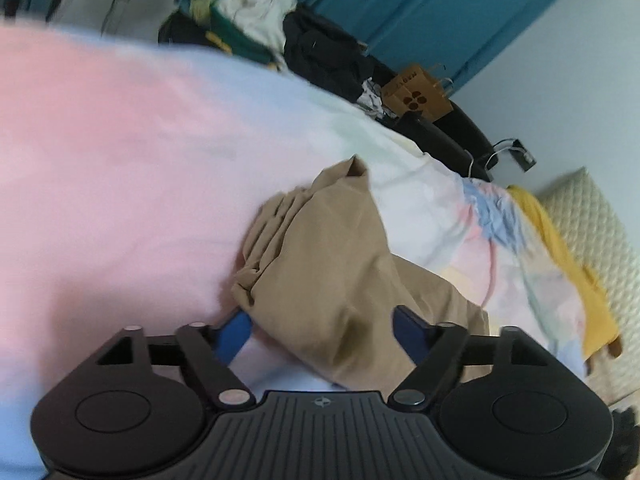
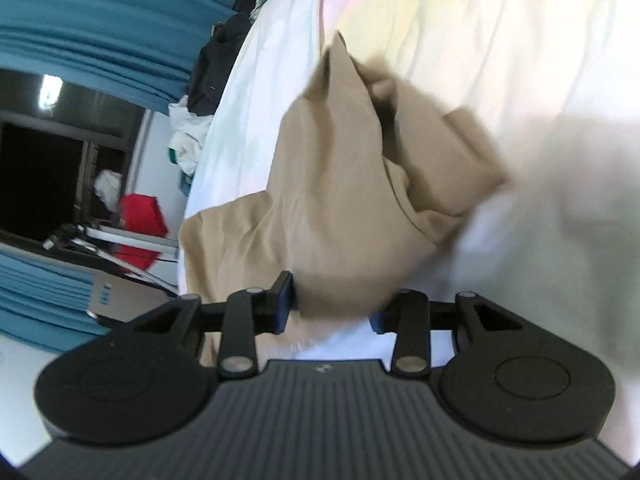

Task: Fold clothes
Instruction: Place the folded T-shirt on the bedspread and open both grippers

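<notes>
A crumpled tan garment (image 1: pixel 340 264) lies in a heap on the pastel bedsheet (image 1: pixel 120 140). My left gripper (image 1: pixel 322 332) is open wide, and the near end of the garment sits between its blue fingers (image 1: pixel 236 332) without being pinched. In the right wrist view the same tan garment (image 2: pixel 340 184) is bunched and blurred. My right gripper (image 2: pixel 332 310) stands partly open around its near edge. Its left pad (image 2: pixel 286 300) is close against the cloth and the right pad looks apart from it.
A pile of dark and white clothes (image 1: pixel 280 28) lies beyond the bed, by a teal curtain (image 1: pixel 420 12) and a brown paper bag (image 1: pixel 416 92). A yellow cloth (image 1: pixel 560 248) drapes the bed's right edge. Red fabric (image 2: pixel 142 216) and a cardboard box (image 2: pixel 120 300) sit off the bed's side.
</notes>
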Tool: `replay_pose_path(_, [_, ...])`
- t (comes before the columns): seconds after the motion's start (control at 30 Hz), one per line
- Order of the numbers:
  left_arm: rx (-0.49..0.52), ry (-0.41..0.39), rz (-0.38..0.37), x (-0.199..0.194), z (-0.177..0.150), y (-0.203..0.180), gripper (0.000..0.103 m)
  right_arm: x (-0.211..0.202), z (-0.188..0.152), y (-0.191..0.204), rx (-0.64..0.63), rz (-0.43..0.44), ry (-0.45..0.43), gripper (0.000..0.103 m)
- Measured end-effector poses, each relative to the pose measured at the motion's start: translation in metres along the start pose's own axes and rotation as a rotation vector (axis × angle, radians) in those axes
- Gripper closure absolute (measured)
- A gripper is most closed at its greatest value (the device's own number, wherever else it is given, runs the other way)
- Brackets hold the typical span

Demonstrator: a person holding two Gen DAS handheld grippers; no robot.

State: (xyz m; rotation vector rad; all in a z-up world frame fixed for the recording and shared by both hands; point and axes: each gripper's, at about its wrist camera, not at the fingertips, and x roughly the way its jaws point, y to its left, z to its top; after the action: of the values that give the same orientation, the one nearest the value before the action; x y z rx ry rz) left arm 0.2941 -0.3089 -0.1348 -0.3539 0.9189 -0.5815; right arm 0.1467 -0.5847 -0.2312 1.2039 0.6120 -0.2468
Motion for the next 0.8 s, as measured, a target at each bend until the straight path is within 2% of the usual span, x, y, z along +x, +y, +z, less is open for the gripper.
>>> replay_pose_path(0.13, [0.149,-0.065,0.034,-0.058,-0.005,-0.031,0.007,-0.043,-0.014,0.02,-0.12,-0.06,-0.028,0.062])
replay_pose_path(0.27, [0.308,-0.138,0.062,-0.112,-0.017,-0.067,0.0,-0.097,-0.03,0.044,-0.243,-0.046,-0.092,0.059])
replay_pose_path(0.33, [0.37,-0.169,0.074,-0.138,-0.024,-0.083,0.0,-0.123,-0.039,0.061,-0.308,-0.049,-0.133,0.041])
replay_pose_path(0.37, [0.396,-0.183,0.078,-0.151,-0.029,-0.089,0.0,-0.136,-0.045,0.066,-0.336,-0.042,-0.152,0.028])
replay_pose_path(0.4, [0.421,-0.194,0.085,-0.163,-0.034,-0.096,0.0,-0.148,-0.051,0.071,-0.36,-0.021,-0.165,0.02])
replay_pose_path(0.43, [0.445,-0.205,0.093,-0.174,-0.039,-0.103,0.0,-0.16,-0.058,0.076,-0.387,0.0,-0.177,0.018])
replay_pose_path(0.6, [0.562,-0.253,0.133,-0.225,-0.076,-0.122,0.0,-0.197,-0.097,0.102,-0.52,0.025,-0.227,0.018])
replay_pose_path(0.8, [0.576,-0.284,0.11,-0.277,-0.116,-0.111,0.0,-0.225,-0.149,0.115,-0.682,-0.014,-0.305,0.018])
